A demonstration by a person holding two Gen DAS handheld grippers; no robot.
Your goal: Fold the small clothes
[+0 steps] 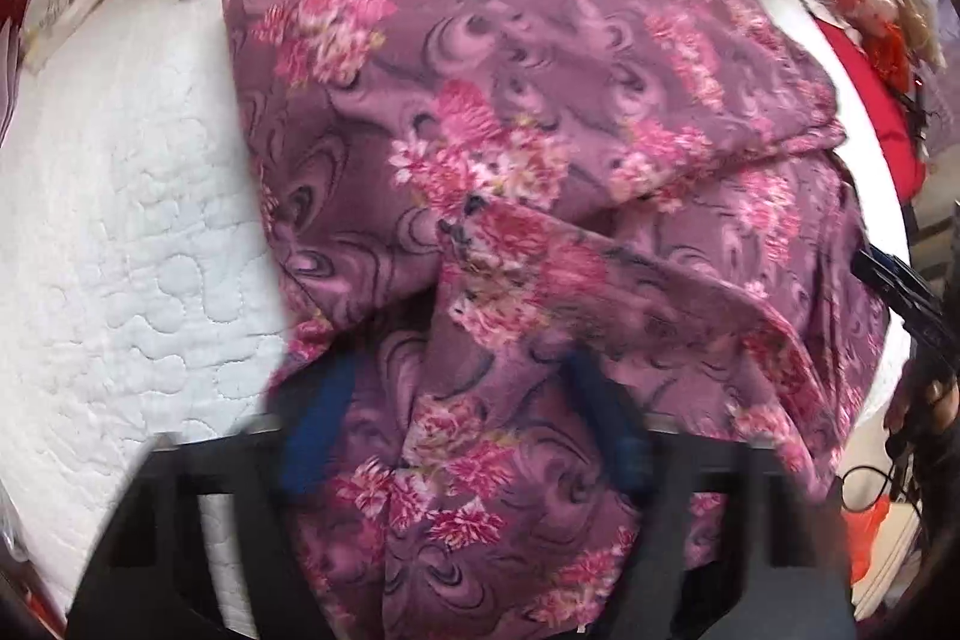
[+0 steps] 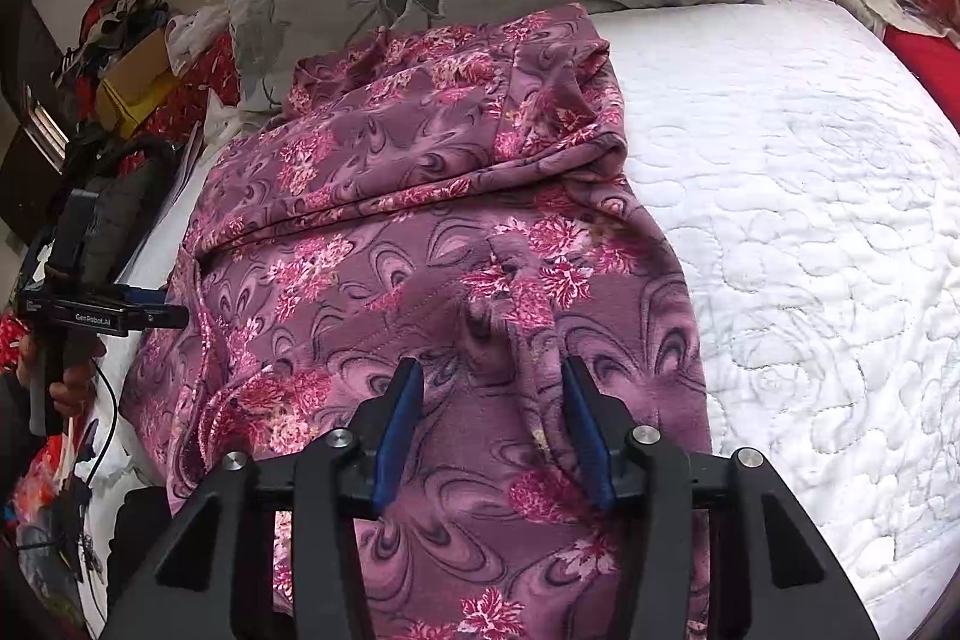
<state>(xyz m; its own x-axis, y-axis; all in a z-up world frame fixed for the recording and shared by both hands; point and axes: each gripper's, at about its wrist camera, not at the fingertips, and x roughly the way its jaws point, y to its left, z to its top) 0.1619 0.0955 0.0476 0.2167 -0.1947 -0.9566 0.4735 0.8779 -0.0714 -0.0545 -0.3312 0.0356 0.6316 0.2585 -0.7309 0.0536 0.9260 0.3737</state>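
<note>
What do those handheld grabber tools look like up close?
Each gripper is matte black plastic with two flat blue-padded fingers and silver bolts on its frame. The right gripper shows this clearly. The left gripper has a pistol-style handle, white lettering and a thin black cable.

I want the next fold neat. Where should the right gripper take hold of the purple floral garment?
Probably the raised ridge of the purple floral garment already lying between the right gripper blue pads, approached from above; it stands proud of the white quilted bedcover.

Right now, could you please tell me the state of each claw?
Left claw: floral garment between its pads, grip unclear.
Right claw: open, holding nothing.
</note>
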